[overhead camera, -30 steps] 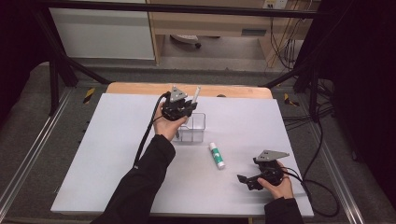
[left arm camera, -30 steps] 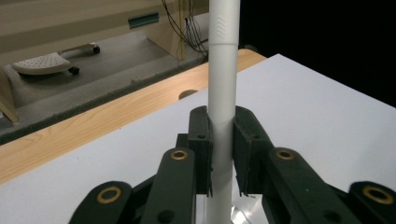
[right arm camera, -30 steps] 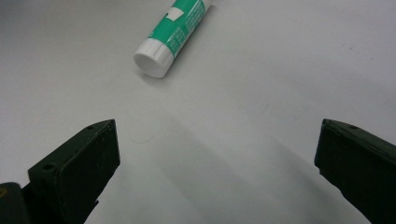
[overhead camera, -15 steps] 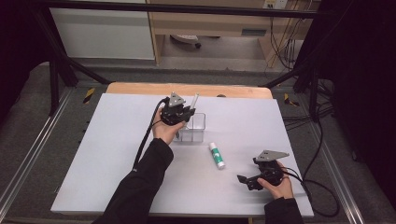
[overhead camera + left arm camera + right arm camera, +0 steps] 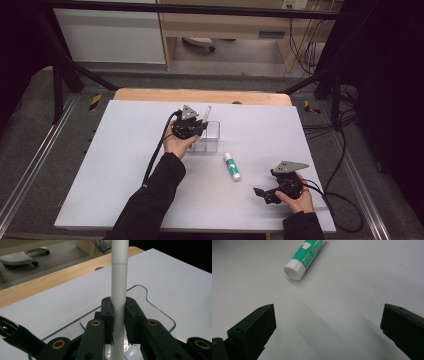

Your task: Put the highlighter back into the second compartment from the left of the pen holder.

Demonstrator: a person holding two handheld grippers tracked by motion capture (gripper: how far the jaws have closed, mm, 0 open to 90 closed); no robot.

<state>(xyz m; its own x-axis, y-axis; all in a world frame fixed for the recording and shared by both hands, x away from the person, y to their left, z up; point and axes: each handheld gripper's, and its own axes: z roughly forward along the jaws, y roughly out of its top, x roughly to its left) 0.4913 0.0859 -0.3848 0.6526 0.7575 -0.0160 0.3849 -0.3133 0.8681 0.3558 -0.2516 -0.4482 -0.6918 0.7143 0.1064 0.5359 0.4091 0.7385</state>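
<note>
On the grey counter (image 5: pixel 125 165), toward the middle of its far edge, the left hand-held gripper (image 5: pixel 192 127) hangs over a clear plastic container (image 5: pixel 212 135). Its jaws are clamped on a white pen (image 5: pixel 119 290), which stands nearly upright with its lower end down inside the container and its top sticking out above the gripper. In the left gripper view the two black pads press the pen's barrel from either side, and the container's transparent rim curves around behind them; whether the pen's tip touches the container's floor cannot be told, nor whether anything else lies inside.

Just beside the container, toward the near edge, a green-and-white glue stick (image 5: pixel 232 166) lies flat on the counter, its white cap pointing at the near right corner.

Close to that near right corner, the right hand-held gripper (image 5: pixel 267 194) rests low over the counter, jaws spread wide with nothing between them; its own view shows bare counter between the pads and the glue stick's cap ahead
</note>
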